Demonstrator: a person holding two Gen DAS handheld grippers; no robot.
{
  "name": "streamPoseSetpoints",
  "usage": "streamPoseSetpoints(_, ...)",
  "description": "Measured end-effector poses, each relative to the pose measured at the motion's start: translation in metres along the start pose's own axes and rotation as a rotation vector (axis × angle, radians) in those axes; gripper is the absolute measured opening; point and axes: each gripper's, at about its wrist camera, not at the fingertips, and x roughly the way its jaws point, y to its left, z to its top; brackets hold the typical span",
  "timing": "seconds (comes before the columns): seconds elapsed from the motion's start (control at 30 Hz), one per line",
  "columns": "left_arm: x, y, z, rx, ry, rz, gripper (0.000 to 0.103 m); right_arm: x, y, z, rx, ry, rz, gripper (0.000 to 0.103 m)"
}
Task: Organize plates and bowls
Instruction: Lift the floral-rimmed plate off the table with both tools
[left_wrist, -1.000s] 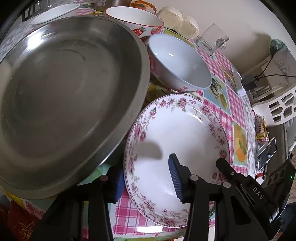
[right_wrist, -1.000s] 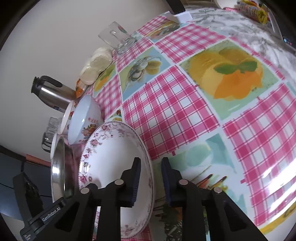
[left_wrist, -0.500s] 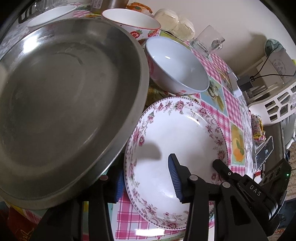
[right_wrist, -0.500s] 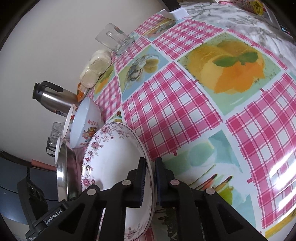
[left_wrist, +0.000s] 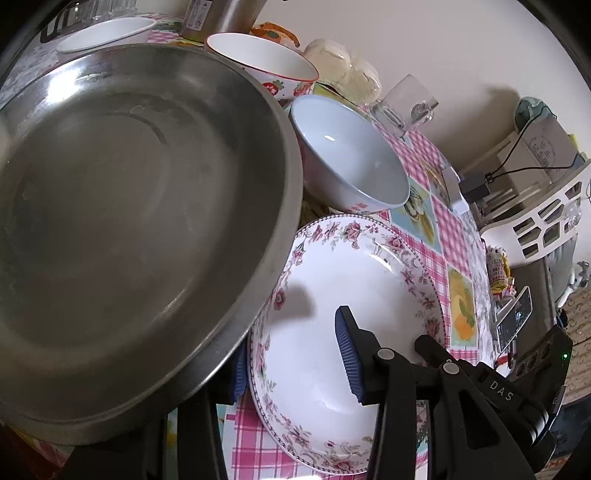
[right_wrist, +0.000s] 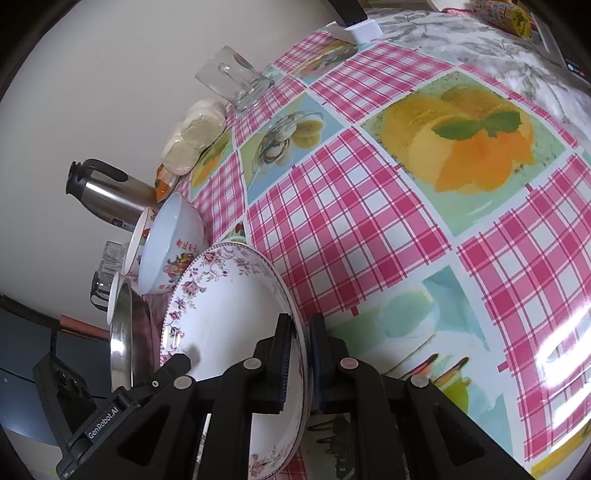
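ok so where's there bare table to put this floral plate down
Free: the wide stretch of pink checked tablecloth right of the floral-rimmed white plate, bordered by the clear glass mug and the white phone stand. Crowded: the left side, with the steel basin, pale blue bowl and steel thermos.

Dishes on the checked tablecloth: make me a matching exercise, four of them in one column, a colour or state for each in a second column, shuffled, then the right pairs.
Things:
1. floral plate
2. steel basin
3. plain white bowl
4. glass mug

States:
A. clear, near the wall
B. dull grey metal, the largest dish
C. rim pinched by the right gripper
D. pale inside, empty, just beyond the floral plate

Pairs: 1-C, 2-B, 3-D, 4-A
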Motion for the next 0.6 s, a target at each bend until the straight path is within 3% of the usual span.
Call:
streamPoseSetpoints(0.2, 0.001, -0.003, 0.001, 0.013, 0.035, 0.004, 0.026, -0.003, 0.003, 0.001, -0.028, -0.008, -0.030, 0.011)
streamPoseSetpoints(0.6, 0.004, -0.023, -0.008, 0.102, 0.074, -0.007, 0.023, -0.022, -0.014, 0.006, -0.006, -0.045, -0.073, 0.012)
